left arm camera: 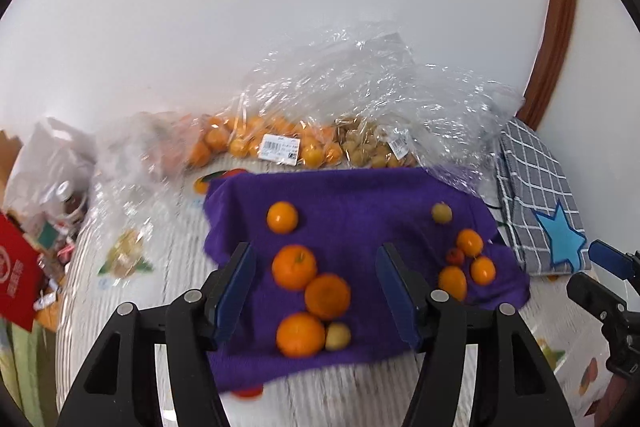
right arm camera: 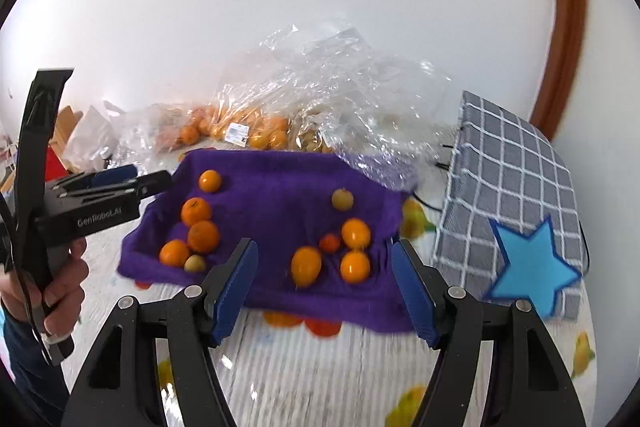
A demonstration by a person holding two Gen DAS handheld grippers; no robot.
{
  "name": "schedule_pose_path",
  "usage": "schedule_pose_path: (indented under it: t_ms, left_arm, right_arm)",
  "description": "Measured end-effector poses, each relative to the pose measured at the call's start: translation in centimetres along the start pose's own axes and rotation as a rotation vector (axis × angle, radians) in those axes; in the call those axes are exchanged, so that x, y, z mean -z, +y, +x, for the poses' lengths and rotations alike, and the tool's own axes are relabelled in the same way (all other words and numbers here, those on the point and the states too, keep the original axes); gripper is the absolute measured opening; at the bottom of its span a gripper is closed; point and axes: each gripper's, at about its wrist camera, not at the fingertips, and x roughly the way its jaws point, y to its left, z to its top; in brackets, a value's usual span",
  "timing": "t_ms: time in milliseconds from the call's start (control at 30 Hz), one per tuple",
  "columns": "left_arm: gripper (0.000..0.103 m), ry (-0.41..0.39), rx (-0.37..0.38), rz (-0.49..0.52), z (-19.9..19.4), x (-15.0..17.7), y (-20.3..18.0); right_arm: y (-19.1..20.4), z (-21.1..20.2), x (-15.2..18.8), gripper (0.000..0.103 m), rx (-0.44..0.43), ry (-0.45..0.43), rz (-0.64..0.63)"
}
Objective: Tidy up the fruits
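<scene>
A purple towel [left arm camera: 360, 195] [right arm camera: 280, 187] lies on the table with loose fruit on it. On its left are several oranges [left arm camera: 294, 266] [right arm camera: 203, 235] and a small yellow-green fruit [left arm camera: 338, 336] [right arm camera: 195, 263]. On its right are smaller oranges [left arm camera: 469, 242] [right arm camera: 355, 233], a small red fruit [left arm camera: 455, 256] [right arm camera: 330, 242] and a pale round fruit [left arm camera: 441, 213] [right arm camera: 342, 199]. My left gripper [left arm camera: 316, 291] [right arm camera: 132, 179] is open and empty above the left group. My right gripper [right arm camera: 324, 291] [left arm camera: 600, 271] is open and empty before the right group.
Clear plastic bags of oranges [left arm camera: 256, 143] [right arm camera: 240, 131] and of pale small fruit [left arm camera: 372, 147] stand behind the towel against the white wall. A grey checked cloth with a blue star [left arm camera: 560, 239] [right arm camera: 528, 267] lies at the right. White bags [left arm camera: 48, 155] and a red box [left arm camera: 16, 279] crowd the left.
</scene>
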Motion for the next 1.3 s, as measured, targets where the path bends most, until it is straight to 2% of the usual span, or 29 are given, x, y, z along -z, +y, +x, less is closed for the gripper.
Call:
schedule_pose_path:
  t_ms: [67, 133, 333, 567, 867, 1300]
  left_arm:
    - [0.064, -0.01, -0.001, -0.014, -1.6, 1.2, -0.1]
    - [0.072, -0.021, 0.005, -0.029, -3.5, 2.5, -0.2]
    - [0.08, -0.057, 0.003, -0.028, -8.5, 5.7, -1.9]
    - [0.087, -0.117, 0.045, -0.048, -13.2, 7.9, -3.2]
    - [0.088, -0.165, 0.034, -0.034, -16.3, 9.0, -4.7]
    - [0.088, -0.186, 0.035, -0.031, -17.2, 9.3, -5.3]
  right_arm:
    - [0.0, -1.3, 1.1, 0.069, 0.009, -0.011, 0.001]
    - [0.3, -2.3, 2.2, 0.07, 0.014, -0.021, -0.001]
    - [0.3, -6.7, 5.3, 0.083, 0.012, -0.091, 0.009]
    - [-0.7, -12.8, 7.8, 0.1, 0.025, -0.178, 0.049]
    - [-1.7, -15.4, 9.1, 0.101, 0.06, -0.19, 0.092]
    - [-2.1, -16.6, 10.1, 0.101, 0.08, -0.206, 0.115]
